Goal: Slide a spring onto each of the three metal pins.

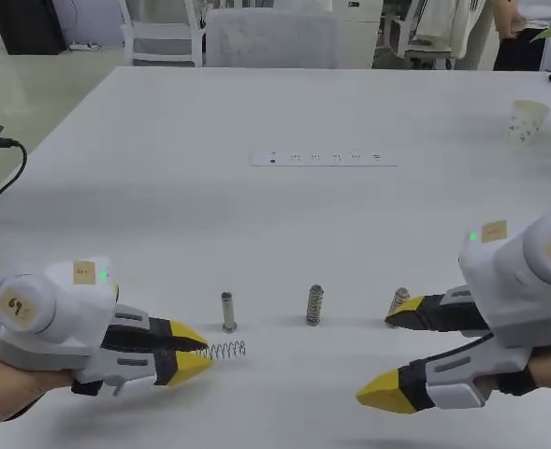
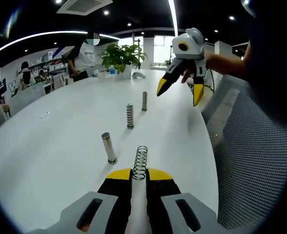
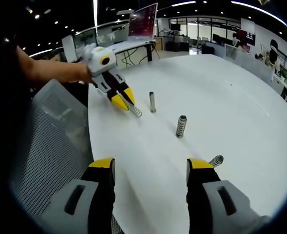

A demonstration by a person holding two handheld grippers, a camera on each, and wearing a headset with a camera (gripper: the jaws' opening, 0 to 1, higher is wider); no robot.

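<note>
Left gripper [image 1: 200, 354]: fingers [image 2: 118, 174] were closed on one end of the loose spring [image 1: 226, 350]. The spring stuck straight out ahead of the tips, roughly level and low over the bench [image 1: 256, 234]. I could not tell whether it touched the surface. In the left gripper view its free end pointed just to the right of the bare pin [image 1: 227, 311], near it but apart.

The bare pin stood upright at the left end of a row of three, its shaft uncovered.

Middle pin [image 1: 315, 289]: upright, with the second spring [image 1: 314, 310] seated over it. The coils ran from the base to near the top.

Third pin [image 3: 218, 158]: at the right end of the row, carrying the third spring [image 1: 399, 301]. It looked tilted in the head view.

Right gripper [image 1: 376, 358]: fingers [image 3: 103, 170] were spread wide with nothing between them. In the head view the tip of the farther finger lay just beside the third spring. I could not make out whether they touched.

A power strip [image 1: 322, 159] lay flat farther back on the bench, and a paper cup [image 1: 528, 120] stood toward the far right corner. Both were well apart from the pins.
</note>
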